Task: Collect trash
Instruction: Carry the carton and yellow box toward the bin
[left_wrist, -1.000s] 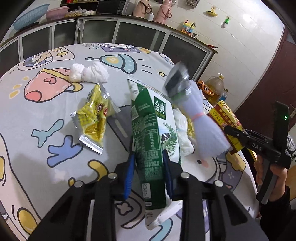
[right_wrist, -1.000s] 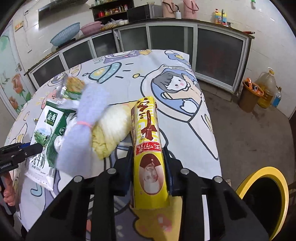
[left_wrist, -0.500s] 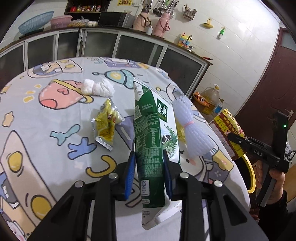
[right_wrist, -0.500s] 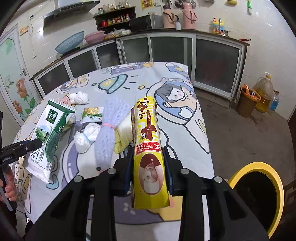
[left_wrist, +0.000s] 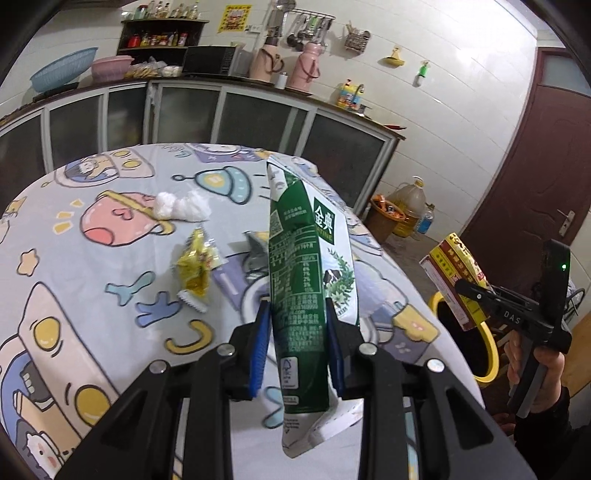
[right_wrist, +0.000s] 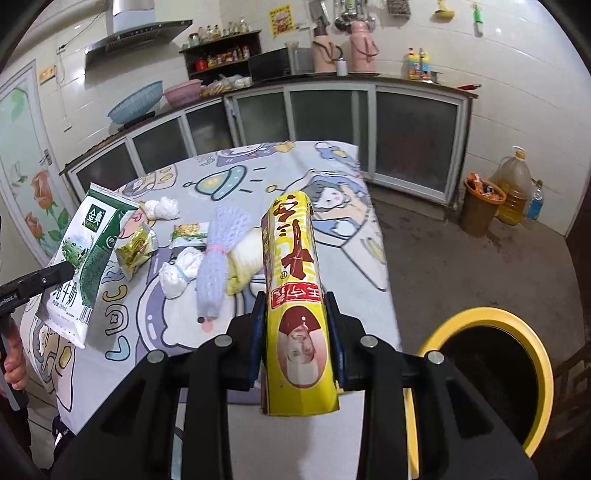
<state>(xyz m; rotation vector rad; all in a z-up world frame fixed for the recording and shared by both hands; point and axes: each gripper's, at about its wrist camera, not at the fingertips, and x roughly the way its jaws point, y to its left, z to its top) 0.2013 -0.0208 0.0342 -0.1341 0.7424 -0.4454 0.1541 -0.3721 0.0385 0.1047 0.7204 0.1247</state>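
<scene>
Milk carton (left_wrist: 306, 280) clamped in left gripper (left_wrist: 297, 350), yellow box (right_wrist: 295, 295) in right gripper (right_wrist: 295, 343), both lifted off table (right_wrist: 369, 280). Carry step; next, release over yellow-rimmed bin (right_wrist: 532, 354).

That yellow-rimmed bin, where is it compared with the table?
The yellow-rimmed bin stands on the floor just off the table's near right corner, lower right in the right wrist view, beside the yellow box held in the right gripper.

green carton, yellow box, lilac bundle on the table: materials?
Green carton: likely coated paperboard, slight sheen, crumpled base. Yellow box: glossy printed cardboard, crisp folded edges. Lilac bundle: looks like soft foam netting with an open mesh, banded at the middle; could be knit.
</scene>
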